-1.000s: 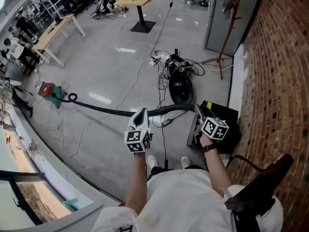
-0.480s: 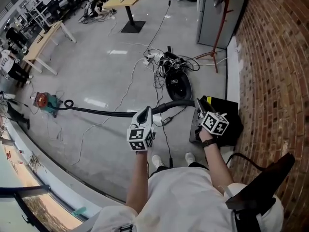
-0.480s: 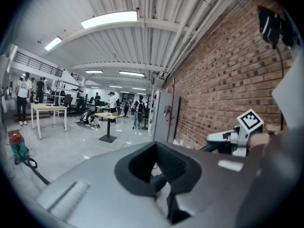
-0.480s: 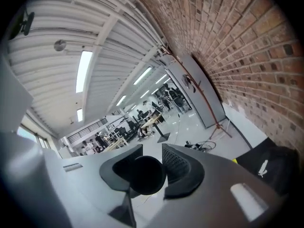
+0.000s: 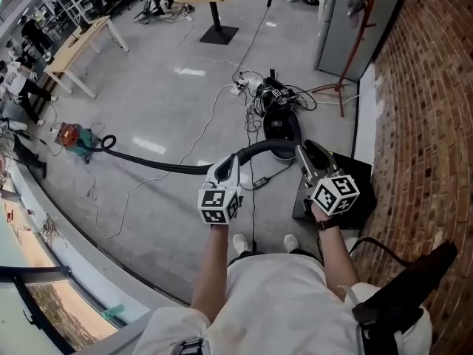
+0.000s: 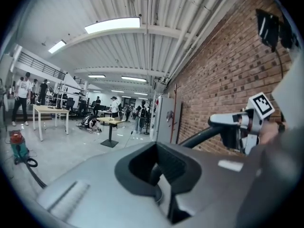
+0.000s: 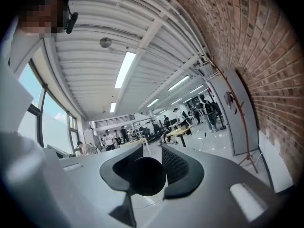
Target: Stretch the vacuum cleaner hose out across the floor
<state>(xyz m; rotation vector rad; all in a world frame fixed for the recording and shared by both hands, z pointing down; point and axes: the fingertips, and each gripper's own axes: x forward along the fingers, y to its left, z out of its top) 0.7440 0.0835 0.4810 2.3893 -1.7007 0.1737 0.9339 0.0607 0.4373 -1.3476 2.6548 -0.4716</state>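
Observation:
A long black vacuum hose (image 5: 159,163) runs across the grey floor from a small red and green machine (image 5: 72,137) at the left. It passes my left gripper (image 5: 225,167), then arches up to my right gripper (image 5: 304,152). The right gripper (image 7: 152,153) is shut on the hose, whose round black section (image 7: 145,175) fills the gap between its jaws. My left gripper (image 6: 156,163) is shut with nothing clearly in it. In the left gripper view the hose (image 6: 202,133) comes out from behind the left jaws; whether it touches them I cannot tell.
A black oval unit (image 5: 281,129) with tangled cables lies ahead, and a black case (image 5: 353,177) sits against the brick wall (image 5: 429,124) at the right. A grey cabinet (image 5: 344,21) and a red stand (image 5: 357,46) are beyond. Tables (image 5: 77,46) and people stand far left.
My right gripper has risen with the hose, so the hose now arches higher between the two grippers. The left gripper has shifted only slightly.

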